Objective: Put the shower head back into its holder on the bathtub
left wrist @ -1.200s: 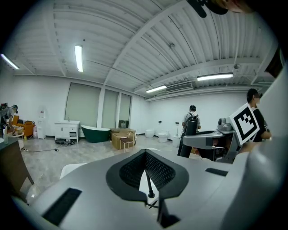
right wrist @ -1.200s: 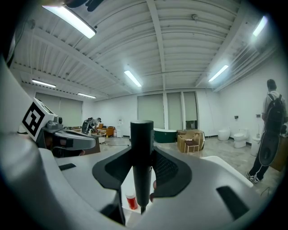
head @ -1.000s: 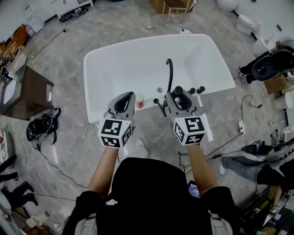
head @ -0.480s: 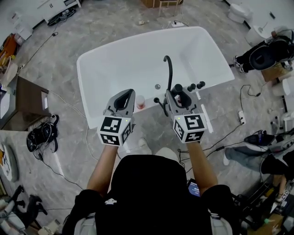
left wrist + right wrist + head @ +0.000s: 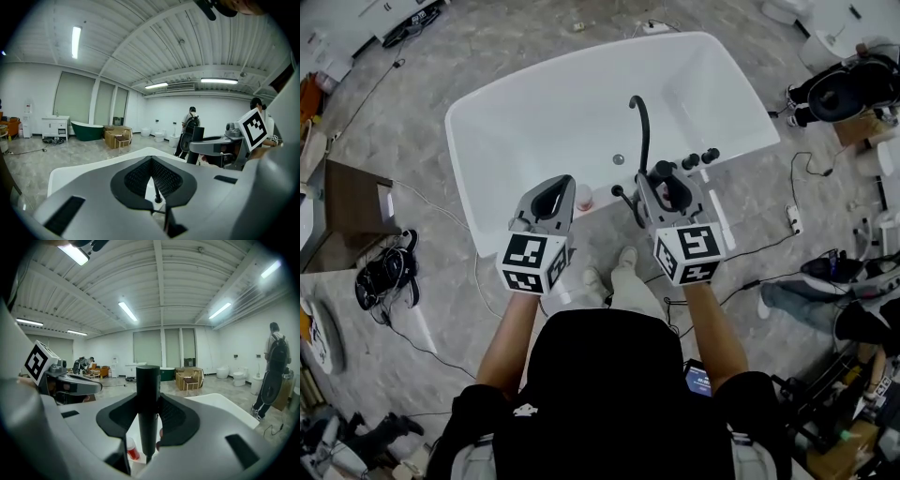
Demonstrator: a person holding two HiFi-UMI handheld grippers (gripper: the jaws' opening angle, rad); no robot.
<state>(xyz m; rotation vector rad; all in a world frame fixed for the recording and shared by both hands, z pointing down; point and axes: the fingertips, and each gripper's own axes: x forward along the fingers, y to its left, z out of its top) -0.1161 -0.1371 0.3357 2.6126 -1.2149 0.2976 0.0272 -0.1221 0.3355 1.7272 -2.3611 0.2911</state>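
Above a grey stone floor stands the white bathtub (image 5: 534, 122); the right gripper (image 5: 149, 417) clamps the black shower head (image 5: 147, 380) near the rim taps (image 5: 694, 159), apparently not yet seated; the left gripper (image 5: 151, 172) is closed and empty

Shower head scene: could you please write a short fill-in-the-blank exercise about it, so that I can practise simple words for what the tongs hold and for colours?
1. The right tongs are shut on the shower head, whose handle is ___ in colour.
2. The left tongs are closed and hold ___.
3. The bathtub in front of the person is ___ in colour.

Missing words: black; nothing; white.
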